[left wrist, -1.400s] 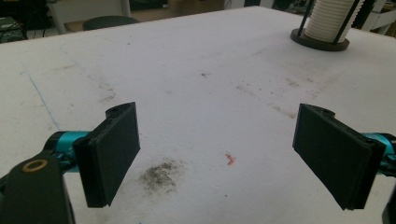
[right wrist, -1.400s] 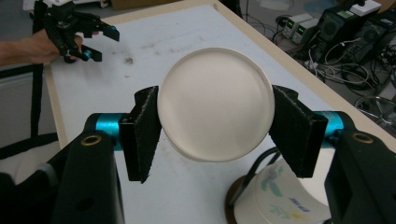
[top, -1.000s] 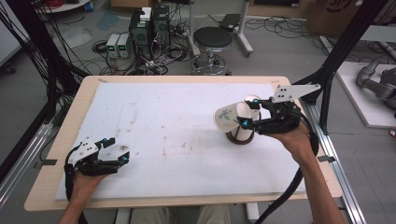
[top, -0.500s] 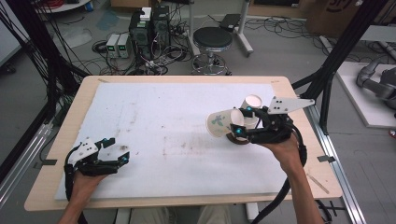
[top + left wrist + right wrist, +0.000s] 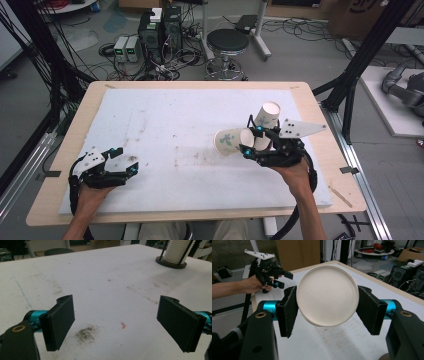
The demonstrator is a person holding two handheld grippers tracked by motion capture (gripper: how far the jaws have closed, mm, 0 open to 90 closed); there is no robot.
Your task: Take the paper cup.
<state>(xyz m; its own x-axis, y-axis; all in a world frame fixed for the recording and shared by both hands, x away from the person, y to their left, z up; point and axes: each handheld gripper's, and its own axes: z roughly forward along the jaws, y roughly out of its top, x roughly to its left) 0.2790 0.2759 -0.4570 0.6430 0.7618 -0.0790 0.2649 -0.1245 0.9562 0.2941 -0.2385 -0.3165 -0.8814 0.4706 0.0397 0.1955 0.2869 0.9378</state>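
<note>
Paper cup (image 5: 229, 141), white with a green print, is lying on its side in the air just above the tabletop (image 5: 165, 125), the right hand-held gripper (image 5: 252, 142) clamping it, beside a second cup (image 5: 266, 116). The carry seems to be under way; next comes setting it down. The left hand-held gripper (image 5: 122, 161) is resting apart, empty.

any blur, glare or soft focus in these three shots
High view: even room light, no glare, slightly soft; the paper cup in the right hand-held gripper reads clearly. Left gripper view: the left hand-held gripper and the smudged white board are fairly sharp, with faint shadows. Right gripper view: the cup's pale base looms large and washed out; background slightly soft.
</note>
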